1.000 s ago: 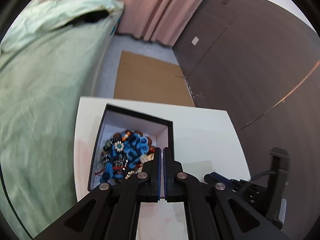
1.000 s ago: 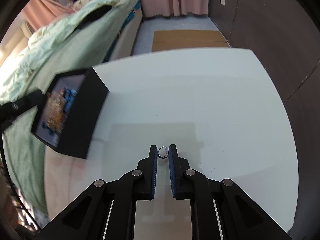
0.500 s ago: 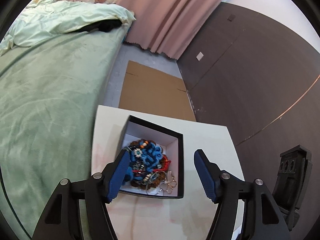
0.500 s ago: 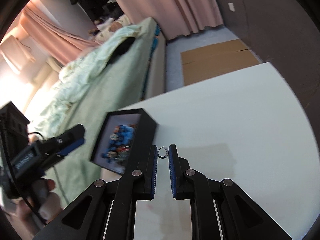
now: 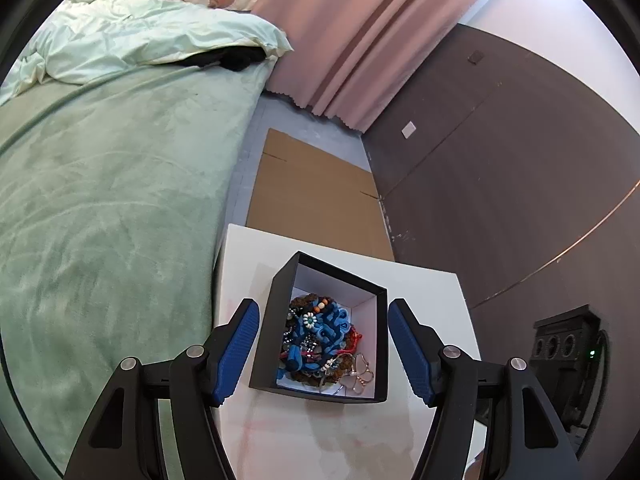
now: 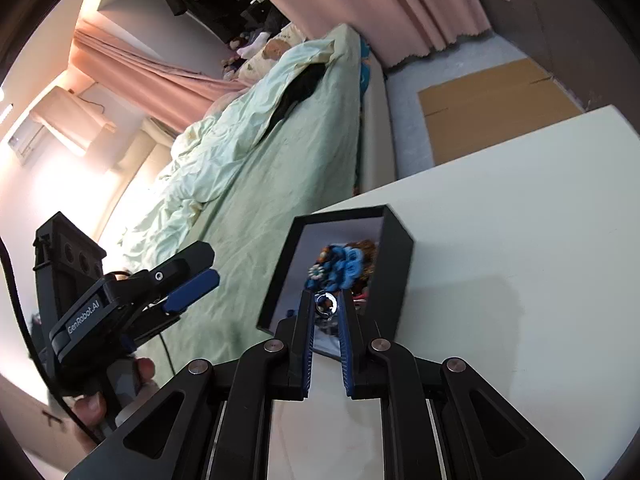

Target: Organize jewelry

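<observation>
A black box (image 5: pixel 264 344) with a white inside stands on the white table (image 5: pixel 320 440) and holds a tangle of blue, red and beaded jewelry (image 5: pixel 320 332). My left gripper (image 5: pixel 323 350) is wide open, its blue pads on either side of the box, above it. My right gripper (image 6: pixel 326 303) is shut on a small silver ring (image 6: pixel 325 304) and holds it over the near edge of the same box (image 6: pixel 396 264). The left gripper also shows in the right wrist view (image 6: pixel 188 284), left of the box.
A bed with a green blanket (image 5: pixel 100 200) runs along the table's left side. Flat cardboard (image 5: pixel 312 200) lies on the floor beyond the table. A dark wall (image 5: pixel 500 160) stands to the right. The white table (image 6: pixel 520 260) stretches right of the box.
My left gripper let go of the box wall, opened wide and rose above the box. My right gripper carried the ring from the table's middle leftward to over the box.
</observation>
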Demonstrator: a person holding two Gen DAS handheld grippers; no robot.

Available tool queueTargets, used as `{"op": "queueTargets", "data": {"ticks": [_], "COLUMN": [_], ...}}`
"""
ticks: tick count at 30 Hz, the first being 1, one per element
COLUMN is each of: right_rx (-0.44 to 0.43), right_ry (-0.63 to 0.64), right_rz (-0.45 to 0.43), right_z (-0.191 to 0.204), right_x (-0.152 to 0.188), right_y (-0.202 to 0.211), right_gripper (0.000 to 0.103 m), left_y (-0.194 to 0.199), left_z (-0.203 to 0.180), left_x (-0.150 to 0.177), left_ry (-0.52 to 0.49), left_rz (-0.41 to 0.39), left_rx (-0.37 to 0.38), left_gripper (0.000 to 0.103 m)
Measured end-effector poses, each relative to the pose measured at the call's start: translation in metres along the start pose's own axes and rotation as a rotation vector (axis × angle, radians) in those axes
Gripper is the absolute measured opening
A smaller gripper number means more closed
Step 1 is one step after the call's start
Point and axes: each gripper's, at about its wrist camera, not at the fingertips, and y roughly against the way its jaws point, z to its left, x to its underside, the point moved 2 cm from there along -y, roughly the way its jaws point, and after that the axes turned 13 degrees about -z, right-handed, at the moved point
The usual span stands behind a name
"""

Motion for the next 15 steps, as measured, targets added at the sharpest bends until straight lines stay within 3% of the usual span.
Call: {"op": "queueTargets", "data": {"ticks": [1,3,5,15], "right_rx": [0.003,-0.007,-0.002,0.061], "right_ry": [-0.003,-0.020,-0.017,0.004], "right_rz": [0.014,0.024,0.010,-0.040], "right_z": [0.000,-0.001,-0.001,-0.010], "right_x": [0.001,0.002,0.002,-0.002], "right_y": [-0.004,-0.006,-0.005,0.023], "right_gripper": [0.014,0.033,0.041,0.041], "left_y": [0.000,0.000,0.001,0.007], "left_z": [0.001,0.002,0.003,-0.001], "left_x": [0.000,-0.001,-0.002,0.000], "left_ry": [0.003,0.007,0.011,-0.015], "left_rz": [0.001,0.001,-0.001,-0.013], "left_rx": [0.001,0.005,0.007,0.000], "left_gripper": [0.068,0.068,0.068,0.068]}}
